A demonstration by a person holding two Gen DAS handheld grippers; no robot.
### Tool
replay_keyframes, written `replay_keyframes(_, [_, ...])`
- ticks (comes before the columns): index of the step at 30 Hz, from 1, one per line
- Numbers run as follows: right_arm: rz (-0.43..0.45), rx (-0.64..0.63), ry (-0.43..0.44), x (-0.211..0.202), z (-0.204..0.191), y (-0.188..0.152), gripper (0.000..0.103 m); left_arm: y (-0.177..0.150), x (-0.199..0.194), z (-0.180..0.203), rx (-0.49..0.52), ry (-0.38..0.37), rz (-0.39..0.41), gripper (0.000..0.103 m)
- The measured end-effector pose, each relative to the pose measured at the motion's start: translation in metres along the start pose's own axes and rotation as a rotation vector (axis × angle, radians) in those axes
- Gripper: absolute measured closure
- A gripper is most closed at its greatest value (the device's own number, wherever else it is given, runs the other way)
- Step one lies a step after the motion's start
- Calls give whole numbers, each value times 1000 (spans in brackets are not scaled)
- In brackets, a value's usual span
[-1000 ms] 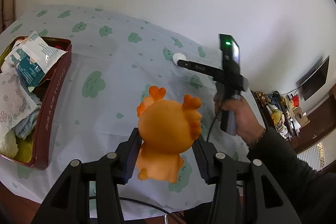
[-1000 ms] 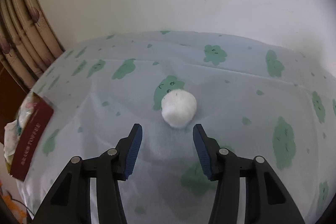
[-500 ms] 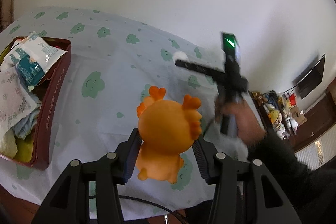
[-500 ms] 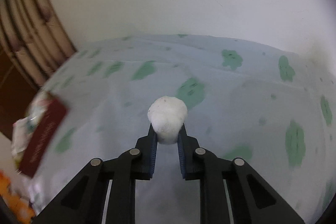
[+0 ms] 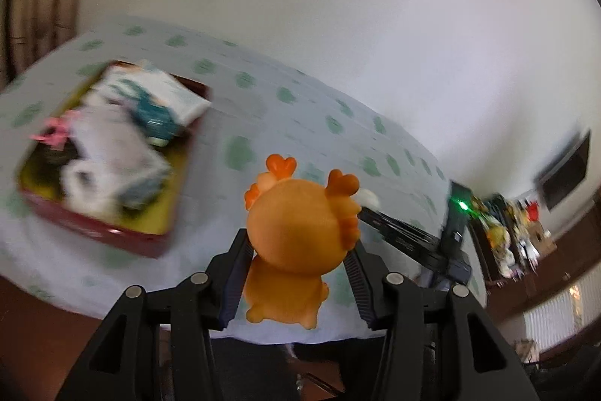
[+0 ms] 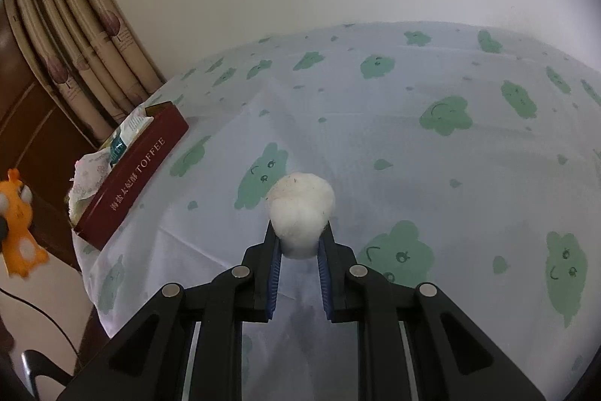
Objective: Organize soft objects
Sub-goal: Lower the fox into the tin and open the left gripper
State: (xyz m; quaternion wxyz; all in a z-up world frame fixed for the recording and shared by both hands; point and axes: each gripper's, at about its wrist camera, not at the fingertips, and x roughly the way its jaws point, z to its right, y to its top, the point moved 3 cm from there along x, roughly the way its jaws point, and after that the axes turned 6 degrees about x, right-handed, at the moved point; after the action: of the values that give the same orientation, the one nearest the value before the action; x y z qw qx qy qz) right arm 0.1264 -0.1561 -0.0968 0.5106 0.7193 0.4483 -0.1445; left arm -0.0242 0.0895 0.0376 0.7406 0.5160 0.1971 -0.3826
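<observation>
Soft goods fill most of the dark red rectangular toffee tin (image 5: 112,232), which sits ahead and to the left of your left gripper (image 5: 296,273): white printed wrappers, a teal-and-white packet and something pink already lie inside, though blur hides the details. You hold two more pieces clear of the pale blue tablecloth with green cloud prints (image 6: 432,175). Your left gripper pinches the orange rubbery cartoon toy with heart-shaped horns (image 5: 300,224) between its pads, its back to the camera, feet hanging below the fingers. Your right gripper (image 6: 299,243) is clamped tight on the fluffy white cotton ball (image 6: 302,209), which bulges above the blue-lined fingertips; from that gripper the tin stands well off to the left, with the toy showing at the far left edge beyond it. In the left wrist view the right gripper's black body with its green light sits just to the right of the toy.

By the look of it, the sorting is nearly done: no other loose item shows on the cloth in either view. What remains for you, it seems, is to carry both pieces to the tin and release them among the things already packed, where free room appears limited.
</observation>
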Motion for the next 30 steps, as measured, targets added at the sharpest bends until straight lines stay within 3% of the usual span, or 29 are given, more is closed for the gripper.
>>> replay_keyframes(6, [-4,0,-24,7,0,-6,86,33,-33,-61,-67,136,49,54])
replay_keyframes(10, [-11,-2,-30,9,0,-7,86,70,-28,-93,-35,213,71,53])
replay_keyframes(15, [-26,0,-36,12,0,-8,85,107,15,-132,52,324,-3,53])
replay_keyframes(19, [-40,10,-27,14,2,-8,84,118,47,-150,122,373,-74,53])
replay_keyframes(22, [-48,12,-21,15,1,-9,83,121,69,-164,168,454,-131,53])
replay_keyframes(30, [-58,18,-13,17,2,-8,83,124,90,-175,207,484,-187,52])
